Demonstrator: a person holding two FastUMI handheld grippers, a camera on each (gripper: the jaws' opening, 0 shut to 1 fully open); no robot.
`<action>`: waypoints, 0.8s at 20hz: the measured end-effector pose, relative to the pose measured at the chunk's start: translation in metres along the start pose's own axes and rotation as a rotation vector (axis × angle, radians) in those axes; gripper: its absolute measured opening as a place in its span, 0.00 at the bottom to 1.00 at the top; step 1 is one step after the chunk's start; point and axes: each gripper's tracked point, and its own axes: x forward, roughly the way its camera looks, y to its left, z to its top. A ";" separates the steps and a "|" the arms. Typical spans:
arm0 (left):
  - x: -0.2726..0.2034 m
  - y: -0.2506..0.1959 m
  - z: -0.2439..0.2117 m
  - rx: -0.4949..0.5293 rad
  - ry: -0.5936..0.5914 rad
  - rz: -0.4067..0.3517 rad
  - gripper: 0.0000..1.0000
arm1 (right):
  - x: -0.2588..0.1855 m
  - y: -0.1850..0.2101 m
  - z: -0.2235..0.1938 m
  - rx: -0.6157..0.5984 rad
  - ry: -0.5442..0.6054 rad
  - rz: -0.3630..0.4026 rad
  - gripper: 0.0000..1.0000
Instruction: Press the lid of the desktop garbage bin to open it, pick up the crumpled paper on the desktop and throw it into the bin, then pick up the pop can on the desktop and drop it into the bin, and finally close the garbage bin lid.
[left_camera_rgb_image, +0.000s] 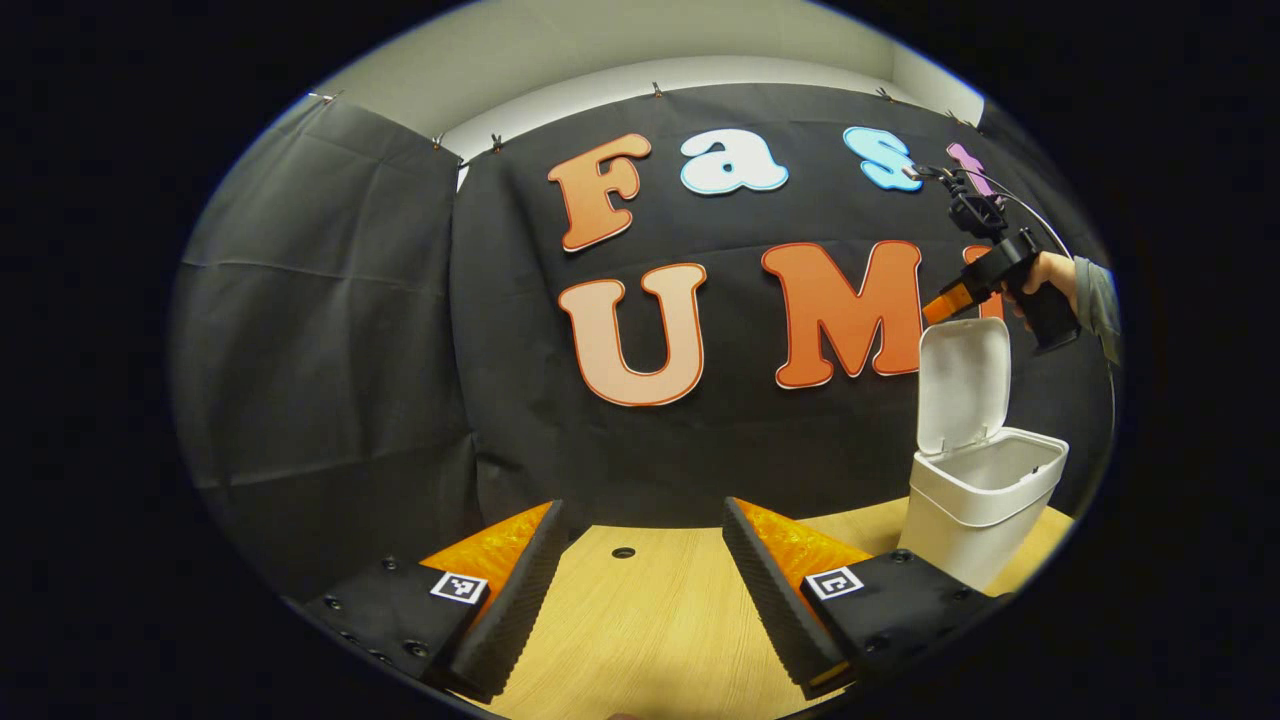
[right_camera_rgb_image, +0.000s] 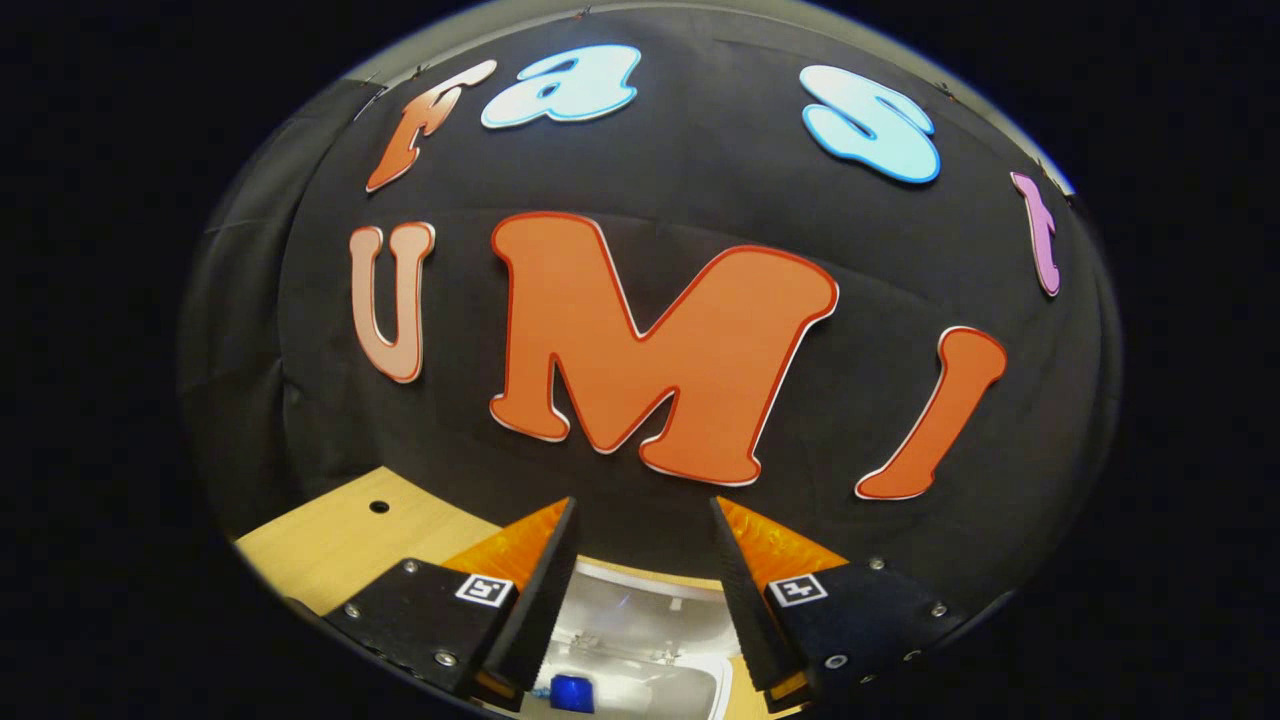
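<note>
Left gripper (left_camera_rgb_image: 640, 575): fingers spread wide, nothing between them, hovering low over the bare wooden desktop (left_camera_rgb_image: 640, 630).
Right gripper (right_camera_rgb_image: 640, 590): fingers wide apart and empty; in the left gripper view it is held in a hand (left_camera_rgb_image: 1050, 275) above and just behind the raised lid (left_camera_rgb_image: 962, 385).
Garbage bin (left_camera_rgb_image: 975, 500): white, standing on the desktop at the right of the left gripper view, lid tipped up and back, mouth open.
Bin contents: the right gripper view looks down past its fingers into the open bin, where a small blue object (right_camera_rgb_image: 572, 692) lies; whether it is the pop can cannot be told.
Paper and can: neither can be made out on the desktop, so both are probably already inside.
Step in hand: most likely closing the lid.
Doing it well: bring a right finger over the top edge of the lid, push it forward and down evenly until it seats, and avoid tipping the light bin.
Risk: a sideways shove could slide the bin.
</note>
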 end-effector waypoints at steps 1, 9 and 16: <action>0.001 0.000 0.000 0.002 0.004 -0.002 1.00 | 0.001 0.001 -0.001 0.002 0.012 0.006 0.78; 0.012 -0.026 -0.007 0.013 0.033 -0.057 1.00 | -0.021 0.017 -0.038 0.037 0.107 0.073 0.77; 0.015 -0.055 -0.013 0.036 0.055 -0.122 1.00 | -0.051 0.023 -0.074 0.043 0.140 0.103 0.78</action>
